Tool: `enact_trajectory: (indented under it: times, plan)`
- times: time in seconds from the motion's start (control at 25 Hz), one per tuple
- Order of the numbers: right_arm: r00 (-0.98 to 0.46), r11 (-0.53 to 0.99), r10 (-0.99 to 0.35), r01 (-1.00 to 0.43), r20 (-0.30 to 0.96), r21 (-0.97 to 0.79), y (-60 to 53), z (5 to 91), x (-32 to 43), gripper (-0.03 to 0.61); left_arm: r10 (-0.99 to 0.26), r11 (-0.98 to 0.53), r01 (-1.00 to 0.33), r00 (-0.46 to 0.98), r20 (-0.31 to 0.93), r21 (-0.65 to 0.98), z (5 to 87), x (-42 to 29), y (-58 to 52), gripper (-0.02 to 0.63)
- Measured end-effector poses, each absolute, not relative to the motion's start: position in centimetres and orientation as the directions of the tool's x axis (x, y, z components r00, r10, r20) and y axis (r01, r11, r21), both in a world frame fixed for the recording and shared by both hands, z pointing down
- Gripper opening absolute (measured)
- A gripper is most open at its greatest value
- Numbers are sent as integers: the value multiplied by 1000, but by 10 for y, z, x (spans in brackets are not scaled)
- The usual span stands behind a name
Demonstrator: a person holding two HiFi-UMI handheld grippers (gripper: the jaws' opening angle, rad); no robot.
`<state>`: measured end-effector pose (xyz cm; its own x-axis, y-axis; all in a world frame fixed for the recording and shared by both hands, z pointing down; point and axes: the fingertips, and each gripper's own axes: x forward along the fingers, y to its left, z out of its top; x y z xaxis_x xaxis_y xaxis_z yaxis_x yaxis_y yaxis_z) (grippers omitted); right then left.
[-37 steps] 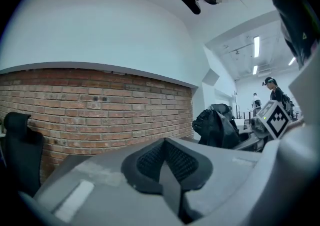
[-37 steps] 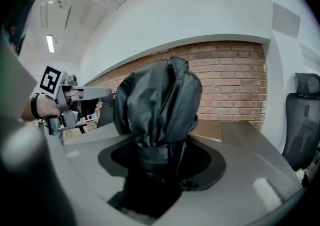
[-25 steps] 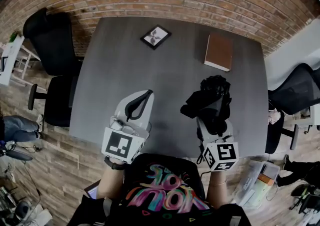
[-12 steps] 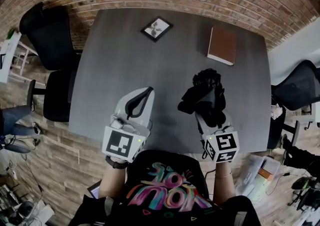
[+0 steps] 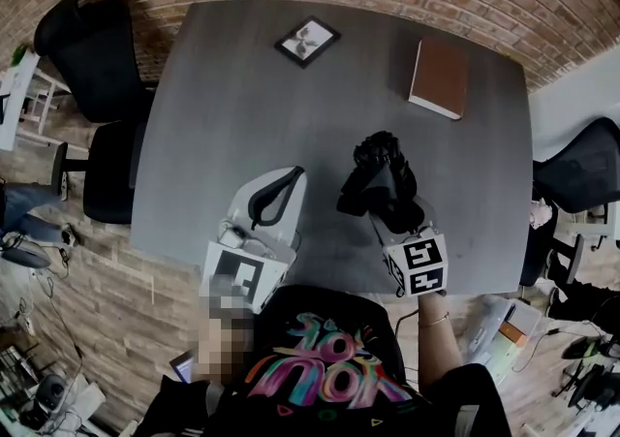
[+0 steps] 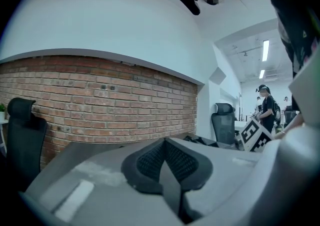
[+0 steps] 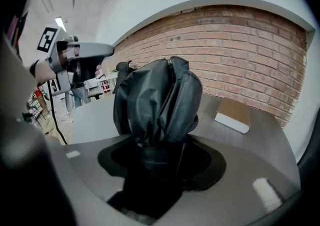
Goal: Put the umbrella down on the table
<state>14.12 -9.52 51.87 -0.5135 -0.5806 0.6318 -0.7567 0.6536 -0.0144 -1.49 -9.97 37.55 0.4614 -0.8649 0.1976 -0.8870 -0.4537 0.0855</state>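
We grip the folded black umbrella (image 5: 376, 171) in our right gripper (image 5: 387, 212). Its jaws are clamped wide around the umbrella's lower end, where the fabric gathers in, so the bundled canopy juts out past the pads. In the right gripper view the bunched fabric fills the gap between the jaws and rises ahead of them. The gripper slants down toward the table (image 5: 223, 115), and the umbrella hangs over its near right part, a little in from the near edge. We cannot tell whether the fabric touches the surface yet. We judge that the slant suits the job, since it brings the free end down first and the rest can be laid flat before we let go.

Our left gripper (image 5: 286, 181) sits idle over the near edge, left of the umbrella and apart from it. Its jaws are pressed together on nothing, and the pads meet in the left gripper view. It seems to have no part in this step, and its place to the side leaves the landing spot free.

A brown book (image 5: 438, 78) lies toward the far right corner and a small picture frame (image 5: 306, 42) near the far edge. Both are well apart from the umbrella, so the bare stretch beneath it looks a fair place to set it. As we read it, we have yet to lower the umbrella onto the table and release the jaws.
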Motion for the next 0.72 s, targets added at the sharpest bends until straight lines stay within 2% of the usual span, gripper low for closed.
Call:
enact_trajectory:
  times: [0.72]
  plan:
    - [-461,687,-430,-725,776,-51,-117,617,111,255,-871,-414,-905,425,246,100,396,-20,-99,2]
